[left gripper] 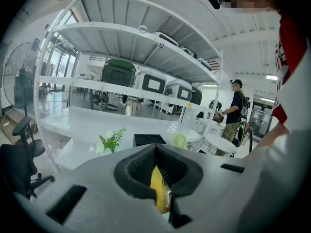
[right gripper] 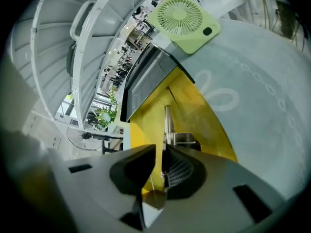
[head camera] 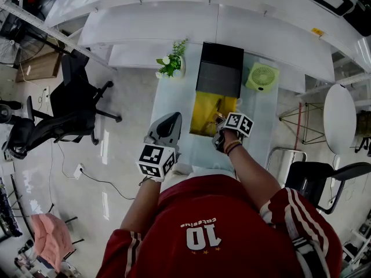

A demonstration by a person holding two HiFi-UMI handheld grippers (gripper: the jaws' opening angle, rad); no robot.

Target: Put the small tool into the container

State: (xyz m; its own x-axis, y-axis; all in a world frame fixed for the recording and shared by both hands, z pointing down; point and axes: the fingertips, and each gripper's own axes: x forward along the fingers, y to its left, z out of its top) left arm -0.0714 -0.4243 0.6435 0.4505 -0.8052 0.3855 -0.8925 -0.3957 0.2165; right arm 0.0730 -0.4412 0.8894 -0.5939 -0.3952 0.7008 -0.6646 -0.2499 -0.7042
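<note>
1. Two tongs are over a pale worktop (head camera: 255,123), held by a person in a red shirt.
2. The right tongs (right gripper: 163,152) are clamped on the small tool (right gripper: 167,123). It is a thin metal shaft with a small metal bracket on its side, sticking out past the tips.
3. The tool hangs over the open yellow container (right gripper: 194,106). Whether its far end touches the container floor can't be told.
4. In the head view the right tongs (head camera: 220,120) sit at the container's (head camera: 206,117) near right edge.
5. The left tongs (left gripper: 155,152) have their tips together. A yellow sliver shows in the slit behind the tips, and it is unclear what it is.
6. The left tongs (head camera: 172,119) are left of the container and apart from it.
7. A black lid (head camera: 219,69) stands at the container's far end.
8. A green fan (head camera: 262,77) lies right of the lid, and a small plant (head camera: 172,61) is to its left.
</note>
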